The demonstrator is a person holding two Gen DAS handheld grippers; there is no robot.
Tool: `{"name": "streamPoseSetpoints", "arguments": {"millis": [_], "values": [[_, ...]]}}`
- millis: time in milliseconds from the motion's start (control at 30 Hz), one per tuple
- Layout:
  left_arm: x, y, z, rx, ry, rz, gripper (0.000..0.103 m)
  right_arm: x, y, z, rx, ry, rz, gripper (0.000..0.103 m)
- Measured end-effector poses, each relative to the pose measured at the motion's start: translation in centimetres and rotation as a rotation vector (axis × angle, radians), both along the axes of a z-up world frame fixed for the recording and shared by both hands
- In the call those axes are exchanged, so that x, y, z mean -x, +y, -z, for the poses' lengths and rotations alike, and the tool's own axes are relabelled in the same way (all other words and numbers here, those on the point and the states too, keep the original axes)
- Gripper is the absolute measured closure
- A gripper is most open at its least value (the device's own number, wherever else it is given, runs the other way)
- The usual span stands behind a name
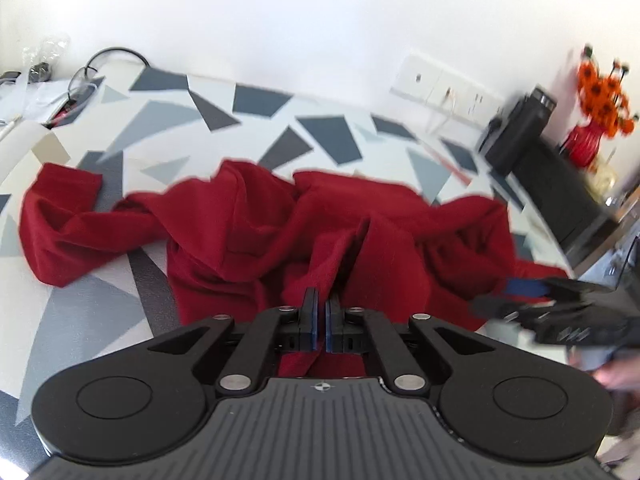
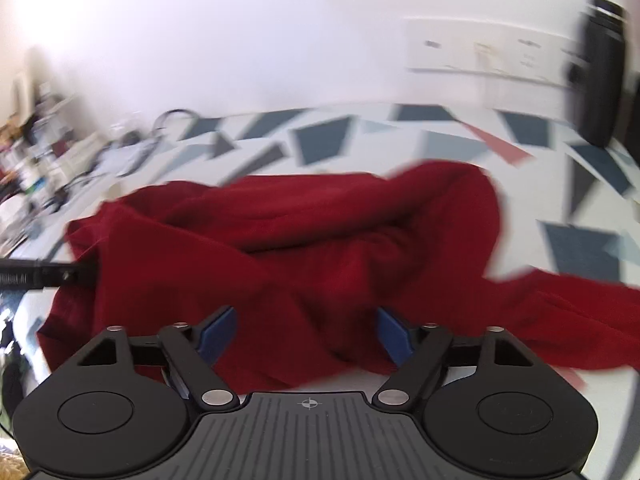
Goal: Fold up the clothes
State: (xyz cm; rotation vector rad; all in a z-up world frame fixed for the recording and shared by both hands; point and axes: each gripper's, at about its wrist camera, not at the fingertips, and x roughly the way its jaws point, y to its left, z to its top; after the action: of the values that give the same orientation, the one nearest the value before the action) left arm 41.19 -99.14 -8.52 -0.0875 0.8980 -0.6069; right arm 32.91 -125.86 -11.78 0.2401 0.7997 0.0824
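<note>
Garment: the red garment [image 1: 256, 236] is lying crumpled on the patterned desk [image 1: 256, 120], bunched in deep ridges, with one long sleeve-like piece trailing off to the left in the left wrist view.

Left claw: the left claw [image 1: 322, 320] is sitting closed, its two blue pads pinching a raised fold of the red cloth near the close edge of the heap.

Right claw: the right claw [image 2: 306, 332] is standing wide open just over the near edge of the cloth, with fabric lying between its spread fingers but nothing gripped; in the left wrist view it is coming in from the right side, blurred.

Surroundings: a black box [image 1: 516, 132] and orange flowers [image 1: 604, 96] in a red vase are standing at the far right end, and cables are cluttering the far left corner, all well apart from the garment.

Step in hand: by my reading, they are getting hold of the heap to spread it flat, since no tidy fold is showing anywhere.

Next move: it is calling for the open claw to close on an edge or corner of the cloth, well away from the pinched fold, so the two can pull the fabric taut between them.

Caution: the cloth is looking soft and limp, so a thin pinch may be slipping free.
</note>
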Motion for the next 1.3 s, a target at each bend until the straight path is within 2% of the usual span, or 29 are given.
{"name": "streamPoseSetpoints", "arguments": {"millis": [67,267,300,333,433,467,500,533,567,633,733,833,933,967,1067,1167,1200,1233,1267,1300], "values": [[0.2,0.6,-1.0,0.007,-0.030,-0.008,0.099,-1.0,1.6,0.0,0.026,-0.014,-0.054,0.023],[1.6,2.7,-3.8,0.067,-0.110,-0.046,0.100,-4.0,6.3,-0.1,0.105,-0.054,-0.215,0.019],[2.0,3.3,-4.5,0.071,-0.140,-0.074,0.100,-4.5,7.1,-0.1,0.118,-0.061,-0.242,0.012],[2.2,3.9,-5.0,0.076,-0.162,-0.106,0.100,-4.9,7.8,-0.1,0.131,-0.068,-0.267,0.009],[2.3,6.5,-6.0,0.117,-0.193,-0.215,0.100,-5.1,9.0,0.4,0.126,-0.043,-0.327,0.010],[2.0,7.5,-5.9,0.134,-0.180,-0.257,0.100,-5.3,9.2,0.7,0.114,-0.016,-0.349,0.034],[1.8,8.6,-5.6,0.153,-0.158,-0.302,0.100,-5.4,9.3,1.0,0.106,0.022,-0.372,0.068],[1.5,9.6,-5.3,0.172,-0.136,-0.346,0.100,-5.2,9.4,1.2,0.118,0.053,-0.379,0.085],[1.3,10.7,-4.9,0.177,-0.119,-0.396,0.100,-4.8,9.3,1.2,0.131,0.055,-0.369,0.085],[1.1,12.7,-3.9,0.183,-0.089,-0.501,0.100,-3.8,8.0,0.6,0.094,0.027,-0.329,0.087],[1.0,15.6,-2.2,0.210,-0.019,-0.635,0.100,-1.6,4.9,-1.4,0.041,-0.037,-0.203,0.088],[0.7,16.9,0.2,0.264,0.084,-0.676,0.100,1.1,1.6,-3.4,-0.026,-0.106,-0.062,0.088],[0.7,15.8,1.7,0.231,0.139,-0.643,0.100,3.3,-1.0,-4.1,-0.070,-0.120,0.069,0.087],[0.8,14.9,2.2,0.218,0.159,-0.627,0.099,3.9,-1.6,-4.0,-0.078,-0.111,0.106,0.087],[0.5,13.1,3.3,0.172,0.223,-0.599,0.099,5.2,-2.6,-2.4,-0.058,0.008,0.163,0.087],[0.0,11.7,3.4,0.079,0.234,-0.575,0.097,6.5,-2.8,-0.4,-0.009,0.122,0.206,0.084],[-0.2,11.2,3.2,0.052,0.224,-0.564,0.093,6.8,-3.0,-0.2,-0.014,0.133,0.229,0.080],[-0.4,10.7,2.9,0.027,0.210,-0.547,0.082,7.2,-3.2,0.0,-0.021,0.140,0.251,0.075],[-0.7,10.2,2.6,0.003,0.196,-0.533,0.060,7.6,-3.3,0.0,-0.035,0.123,0.273,0.073],[-1.0,9.5,2.2,-0.023,0.176,-0.512,0.048,7.7,-3.6,-0.2,-0.045,0.104,0.288,0.067]]}}
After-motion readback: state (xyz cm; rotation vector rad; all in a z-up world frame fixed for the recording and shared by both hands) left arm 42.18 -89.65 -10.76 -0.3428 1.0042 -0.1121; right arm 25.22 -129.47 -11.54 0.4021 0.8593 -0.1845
